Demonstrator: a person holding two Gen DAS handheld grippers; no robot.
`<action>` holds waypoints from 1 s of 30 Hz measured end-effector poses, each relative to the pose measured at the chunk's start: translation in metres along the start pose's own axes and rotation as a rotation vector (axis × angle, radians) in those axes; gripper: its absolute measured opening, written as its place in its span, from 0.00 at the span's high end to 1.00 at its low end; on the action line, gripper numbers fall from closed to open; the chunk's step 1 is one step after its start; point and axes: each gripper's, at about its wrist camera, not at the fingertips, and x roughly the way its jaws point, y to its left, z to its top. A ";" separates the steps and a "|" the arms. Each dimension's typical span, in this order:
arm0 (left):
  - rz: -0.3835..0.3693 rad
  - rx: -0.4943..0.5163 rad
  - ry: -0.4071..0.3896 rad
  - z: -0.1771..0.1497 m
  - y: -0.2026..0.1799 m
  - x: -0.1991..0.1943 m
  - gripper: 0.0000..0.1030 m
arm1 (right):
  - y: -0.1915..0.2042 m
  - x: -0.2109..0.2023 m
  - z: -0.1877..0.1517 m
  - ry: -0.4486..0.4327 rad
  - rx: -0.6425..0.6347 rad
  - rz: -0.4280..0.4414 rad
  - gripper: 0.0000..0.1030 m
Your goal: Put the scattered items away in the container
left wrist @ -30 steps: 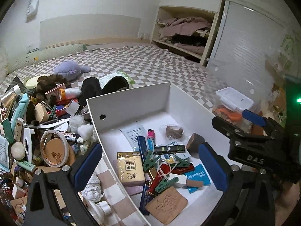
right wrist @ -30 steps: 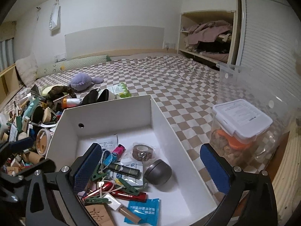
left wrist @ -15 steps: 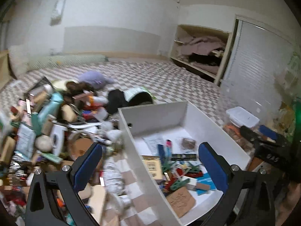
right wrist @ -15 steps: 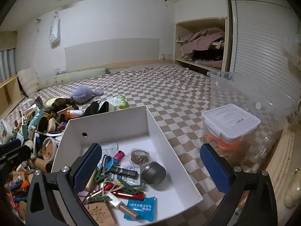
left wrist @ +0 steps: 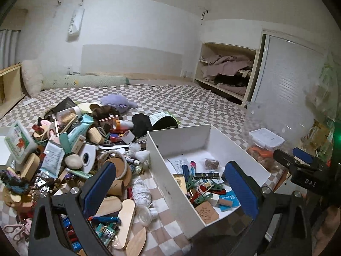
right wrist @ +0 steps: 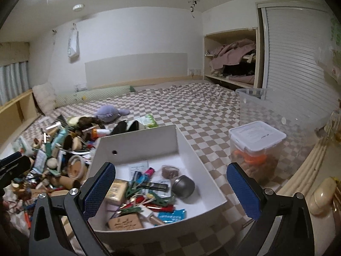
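Checkered bedspread, white box, round tin visible only from right wrist

box sat on the bed | pile of items lay left of it | lidded tub stood right of it | tin lay inside, just beside what was probably a tape roll | plush toy lay behind the pile

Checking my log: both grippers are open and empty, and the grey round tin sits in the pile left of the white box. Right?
Not quite. The tin lies inside the white box, as the right wrist view shows. Both the left gripper and right gripper are open and empty.
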 end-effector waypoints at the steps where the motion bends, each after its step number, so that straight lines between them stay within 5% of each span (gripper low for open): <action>1: 0.010 -0.002 -0.005 -0.001 0.002 -0.005 0.00 | 0.002 -0.003 -0.001 0.000 -0.009 0.002 0.00; 30: 0.086 0.006 -0.040 -0.027 0.020 -0.069 0.00 | 0.072 -0.078 -0.022 -0.123 -0.141 0.141 0.00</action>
